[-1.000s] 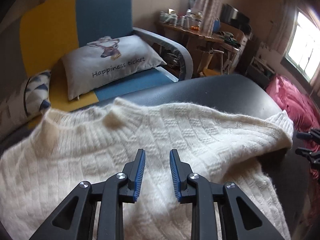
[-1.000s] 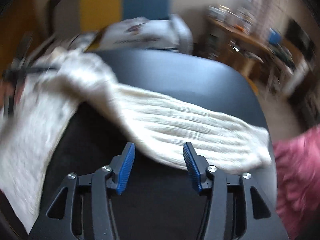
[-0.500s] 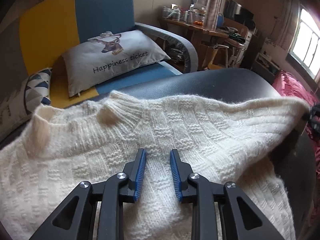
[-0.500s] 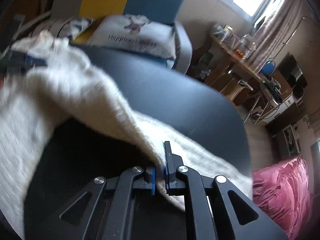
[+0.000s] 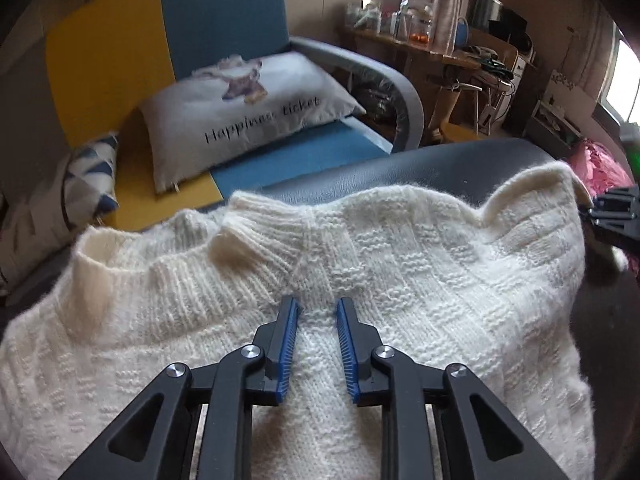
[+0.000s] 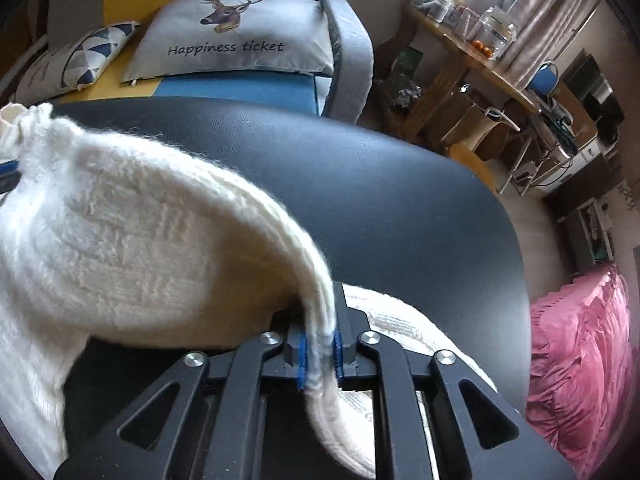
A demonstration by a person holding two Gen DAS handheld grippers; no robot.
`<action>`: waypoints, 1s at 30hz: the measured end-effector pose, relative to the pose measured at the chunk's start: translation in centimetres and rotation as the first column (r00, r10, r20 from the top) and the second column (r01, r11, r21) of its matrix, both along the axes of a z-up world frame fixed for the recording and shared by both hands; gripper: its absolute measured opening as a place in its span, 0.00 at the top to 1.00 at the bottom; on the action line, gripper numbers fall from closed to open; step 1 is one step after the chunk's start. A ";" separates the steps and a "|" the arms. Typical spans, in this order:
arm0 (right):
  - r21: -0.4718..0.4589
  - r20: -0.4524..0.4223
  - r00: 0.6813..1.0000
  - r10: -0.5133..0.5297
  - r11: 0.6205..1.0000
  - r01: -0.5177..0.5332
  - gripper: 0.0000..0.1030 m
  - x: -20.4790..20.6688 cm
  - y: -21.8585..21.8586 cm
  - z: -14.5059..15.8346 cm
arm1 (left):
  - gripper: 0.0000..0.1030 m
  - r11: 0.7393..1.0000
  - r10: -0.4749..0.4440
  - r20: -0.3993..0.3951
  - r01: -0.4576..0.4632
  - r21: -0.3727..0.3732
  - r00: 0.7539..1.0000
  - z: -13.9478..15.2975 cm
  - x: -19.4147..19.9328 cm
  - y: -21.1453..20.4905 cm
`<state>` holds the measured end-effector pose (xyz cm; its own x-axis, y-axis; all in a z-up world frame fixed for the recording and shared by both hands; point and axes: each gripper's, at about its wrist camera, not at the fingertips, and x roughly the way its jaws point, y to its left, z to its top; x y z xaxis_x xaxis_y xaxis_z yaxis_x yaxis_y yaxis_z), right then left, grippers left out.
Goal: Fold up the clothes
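Observation:
A cream knitted sweater [image 5: 400,260] lies on the black table [image 5: 420,172], collar toward the sofa. My left gripper [image 5: 317,302] points down onto its chest just below the collar. Its jaws are closing, and a ridge of knit shows in the gap between the blue pads. My right gripper [image 6: 320,320] is shut on the sweater's sleeve [image 6: 256,220], which arches up off the table [image 6: 380,200] toward the left; its jaws are opening a little, but the pads still pinch the knit. In the left wrist view the right gripper [image 5: 612,216] sits at the sweater's raised right corner.
Behind the table stands a blue and yellow armchair [image 5: 224,20] with a grey "Happiness ticket" pillow [image 6: 240,40] and a patterned cushion [image 5: 88,168]. A cluttered wooden desk [image 6: 480,60] is at the back right. A pink quilt [image 6: 580,360] lies to the right of the table.
My right gripper has shut on the sleeve and carried it up and leftward over the table. The left gripper has crept toward the collar and its jaws have narrowed.

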<state>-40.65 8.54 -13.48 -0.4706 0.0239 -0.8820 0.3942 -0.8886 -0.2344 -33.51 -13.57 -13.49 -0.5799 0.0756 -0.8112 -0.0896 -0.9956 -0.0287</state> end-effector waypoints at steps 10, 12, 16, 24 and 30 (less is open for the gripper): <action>-0.090 -0.185 0.982 0.036 0.995 -0.053 0.47 6.3 3.7 6.0 | 0.79 0.983 0.020 -0.108 0.000 0.184 0.994 4.0 13.3 -6.4; -0.101 -0.208 0.975 0.073 0.990 -0.096 0.47 8.5 3.4 6.6 | 0.79 0.989 0.049 -0.044 -0.042 0.145 0.998 2.4 15.2 -7.5; -0.147 -0.206 0.959 0.195 0.963 -0.227 0.47 12.6 0.0 6.4 | 0.79 0.990 0.130 0.003 -0.130 0.062 0.991 -0.8 17.6 -9.0; -0.283 -0.110 0.957 0.268 0.915 -0.289 0.47 12.0 -8.8 3.8 | 0.79 0.992 0.122 0.003 -0.122 -0.029 0.992 -0.4 18.8 -7.2; -0.264 -0.002 0.947 0.321 0.913 -0.310 0.47 11.8 -14.8 1.0 | 0.79 0.990 -0.069 -0.121 0.083 0.113 0.990 3.5 16.0 -4.4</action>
<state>-28.88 -6.30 -12.46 -0.3796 -0.3501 -0.8563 0.6686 -0.7436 0.0076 -17.47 -17.95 -9.98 -0.6585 0.2142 -0.7214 -0.1745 -0.9760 -0.1305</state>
